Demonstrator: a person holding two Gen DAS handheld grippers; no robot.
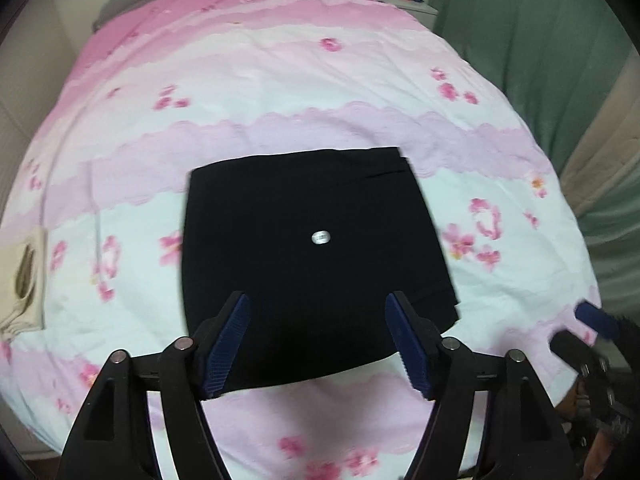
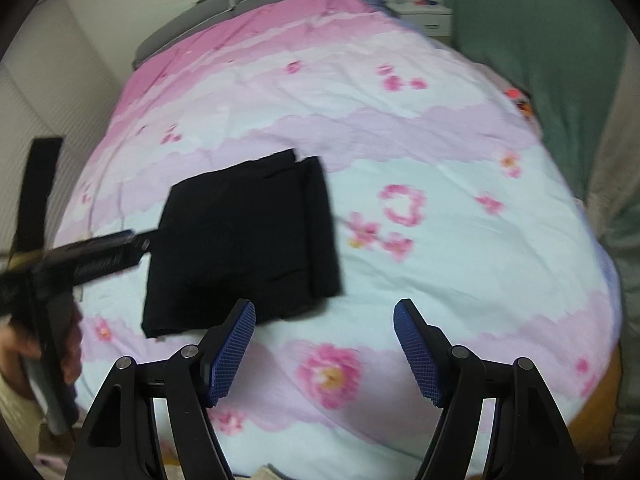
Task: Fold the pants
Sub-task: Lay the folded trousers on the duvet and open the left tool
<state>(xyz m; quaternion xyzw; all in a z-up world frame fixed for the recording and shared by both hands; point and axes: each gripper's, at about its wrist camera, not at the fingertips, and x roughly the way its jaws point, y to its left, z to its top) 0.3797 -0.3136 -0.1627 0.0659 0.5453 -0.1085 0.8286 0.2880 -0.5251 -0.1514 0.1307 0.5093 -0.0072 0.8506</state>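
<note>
The black pants (image 1: 312,264) lie folded into a compact rectangle on the bed, with a small silver tag (image 1: 321,237) on top. My left gripper (image 1: 318,308) hovers open just above their near edge; nothing sits between its blue pads (image 1: 228,344). In the right wrist view the pants (image 2: 240,240) lie left of centre, and the left gripper (image 2: 136,246) reaches in from the left, blurred, to their left edge. My right gripper (image 2: 324,312) stands open over bare bedcover, just right of the pants' near corner. It also shows at the left wrist view's right edge (image 1: 580,332).
A pink and white floral bedcover (image 1: 360,80) covers the whole bed. A green curtain (image 1: 540,40) hangs along the right side, with a white nightstand (image 2: 428,16) at the far corner. A beige cloth item (image 1: 24,280) lies at the bed's left edge. A hand (image 2: 72,356) holds the left gripper.
</note>
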